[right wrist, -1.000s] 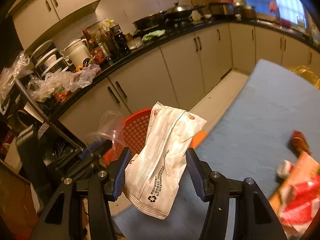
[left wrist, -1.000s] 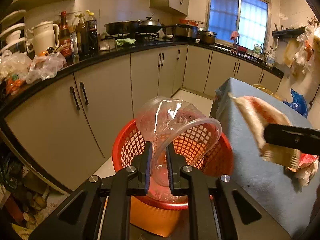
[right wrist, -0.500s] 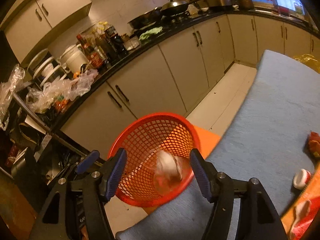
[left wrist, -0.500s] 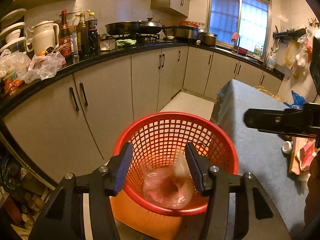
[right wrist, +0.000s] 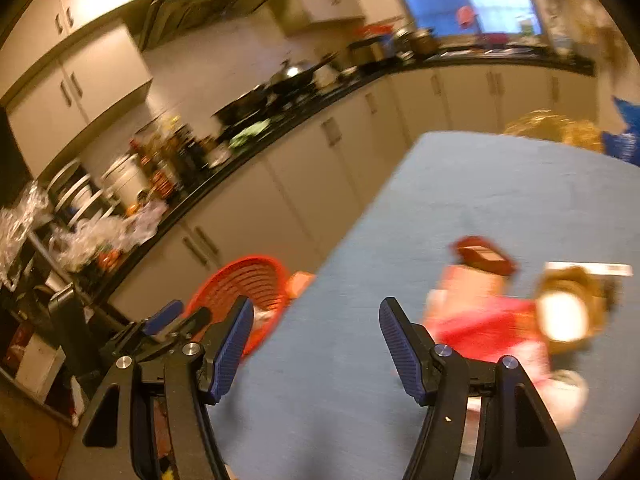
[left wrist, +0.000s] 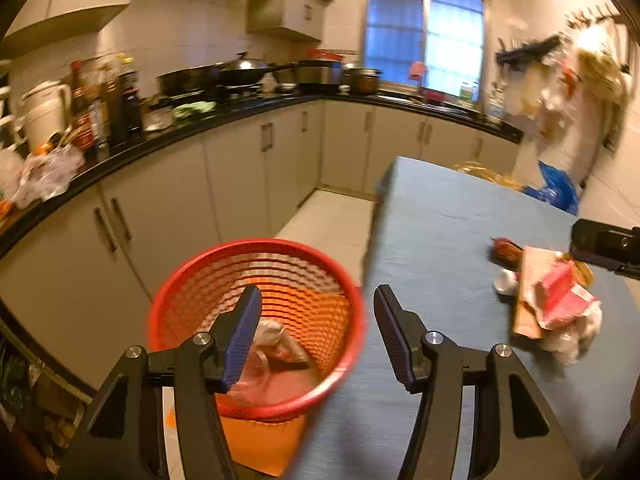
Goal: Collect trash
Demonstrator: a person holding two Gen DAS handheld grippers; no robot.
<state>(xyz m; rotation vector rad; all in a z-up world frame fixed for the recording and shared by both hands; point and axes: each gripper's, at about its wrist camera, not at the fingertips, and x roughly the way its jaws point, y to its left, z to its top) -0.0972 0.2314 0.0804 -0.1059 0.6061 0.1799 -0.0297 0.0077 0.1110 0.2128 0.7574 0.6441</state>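
The left hand-held gripper (left wrist: 316, 334) hangs over the near rim of the red mesh basket (left wrist: 192, 280), its jaws opening with nothing between them, and crumpled wrappers (left wrist: 276, 340) lie in the bottom of that basket. The right hand-held gripper (right wrist: 316, 346) stands apart and empty above the blue-covered worktop (right wrist: 500, 184). A blurred heap of red and white packaging (right wrist: 484, 320) lies on the worktop just beyond its right finger, with the basket beside the worktop's left edge.

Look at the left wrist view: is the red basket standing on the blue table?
No, the red basket stands on the floor beside the blue table, off its edge.
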